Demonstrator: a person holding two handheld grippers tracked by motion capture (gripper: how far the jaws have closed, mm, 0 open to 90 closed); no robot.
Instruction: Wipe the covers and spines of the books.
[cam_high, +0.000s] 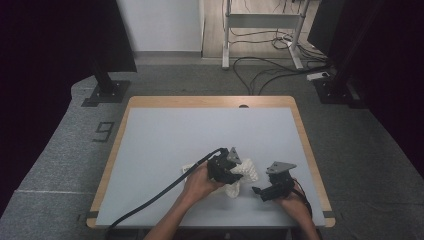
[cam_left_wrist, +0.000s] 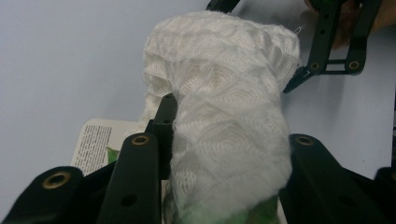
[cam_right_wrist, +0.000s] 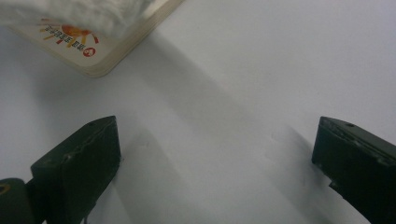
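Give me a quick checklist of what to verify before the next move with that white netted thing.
1. Left gripper clamped on the white foam net: ok.
2. Right gripper open, nothing between its jaws: ok.
3. Net lifted off the table: cannot tell.
4. Printed card lying flat under the net: ok.
5. What is inside the net, with green showing at its base: cannot tell.

white netted foam sleeve (cam_left_wrist: 224, 121), honeycomb-textured and kinda crumpled, bunched upright between the left claw's (cam_high: 231, 172) jaws, its top flopping forward, lower end over a printed card (cam_right_wrist: 100, 46) lying flat on the table
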